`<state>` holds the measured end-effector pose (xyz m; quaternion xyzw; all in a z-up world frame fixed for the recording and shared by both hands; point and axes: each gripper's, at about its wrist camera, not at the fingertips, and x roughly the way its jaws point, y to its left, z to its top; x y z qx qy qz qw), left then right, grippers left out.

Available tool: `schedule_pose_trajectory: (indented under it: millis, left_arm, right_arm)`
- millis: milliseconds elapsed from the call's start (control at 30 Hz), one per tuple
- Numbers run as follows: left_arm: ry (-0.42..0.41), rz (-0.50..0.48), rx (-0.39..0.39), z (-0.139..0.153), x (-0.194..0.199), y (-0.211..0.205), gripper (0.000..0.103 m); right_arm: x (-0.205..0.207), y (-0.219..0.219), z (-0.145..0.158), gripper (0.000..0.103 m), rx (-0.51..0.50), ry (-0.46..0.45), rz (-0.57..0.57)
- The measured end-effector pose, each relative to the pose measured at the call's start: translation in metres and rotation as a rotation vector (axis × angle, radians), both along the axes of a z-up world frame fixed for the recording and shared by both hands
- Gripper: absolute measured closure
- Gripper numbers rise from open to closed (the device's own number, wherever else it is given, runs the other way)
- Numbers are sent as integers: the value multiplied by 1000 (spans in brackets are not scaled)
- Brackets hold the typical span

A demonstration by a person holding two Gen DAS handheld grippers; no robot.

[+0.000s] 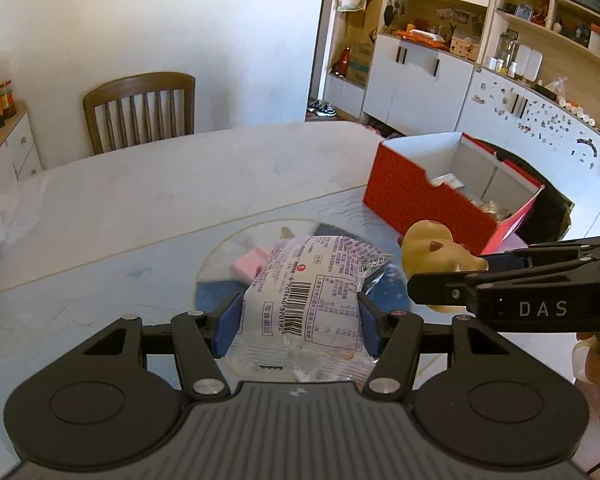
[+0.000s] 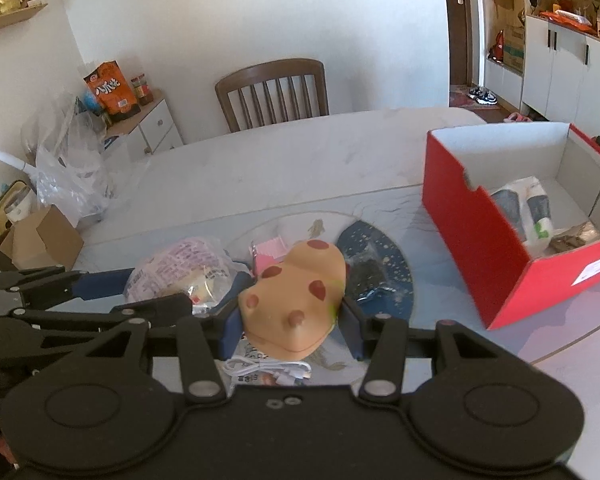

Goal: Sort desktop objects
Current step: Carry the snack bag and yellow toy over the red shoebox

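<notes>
The sorting looks partly done, judging by the red cardboard box: a few things already lie inside it, among them a white pouch with a green mark and something brownish in its near corner that is too blurred to name, while much of its floor is bare. Two more items are in hand. The left gripper has its blue pads pressed against both sides of a clear snack packet with purple print and a barcode, so it is closed on the packet, which sits left of the box and nearer the camera. The right gripper is closed about a tan toy animal with reddish-brown spots, pads touching both flanks; the toy hangs just left of the box's near end, and whether it is clear of the table cannot be told. Left of the box, still on the round mat with the dark blue speckled pattern, remain a pink box and a dark crinkled wrapper; a coiled white cable lies closer in, beneath the toy. So I judge that both held items still need to go into the box, and at least three more pieces await collection after them
</notes>
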<state>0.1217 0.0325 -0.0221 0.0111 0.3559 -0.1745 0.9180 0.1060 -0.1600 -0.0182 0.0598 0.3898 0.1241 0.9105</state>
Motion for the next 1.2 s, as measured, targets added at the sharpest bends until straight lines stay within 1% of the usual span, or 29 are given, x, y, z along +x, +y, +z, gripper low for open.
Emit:
schedule_pose_trajectory:
  millis: [233,500,967,1200]
  left_arm:
    - [-11,-8,-24,22,3,-25,44]
    - [-38,-34,-36,40,15,-69,44]
    - [-52,-84,-27,41,43,-172,44]
    - [-56,-99,-9,38,56,-214,44]
  right_arm:
    - [-1,-35,18,53,1,-23,-13]
    - [11,-90,32,53,7,-47,-49]
    - [38,-176,26,53,-2,-58,-72]
    - [50,-217,21,53,-13,-65,-100]
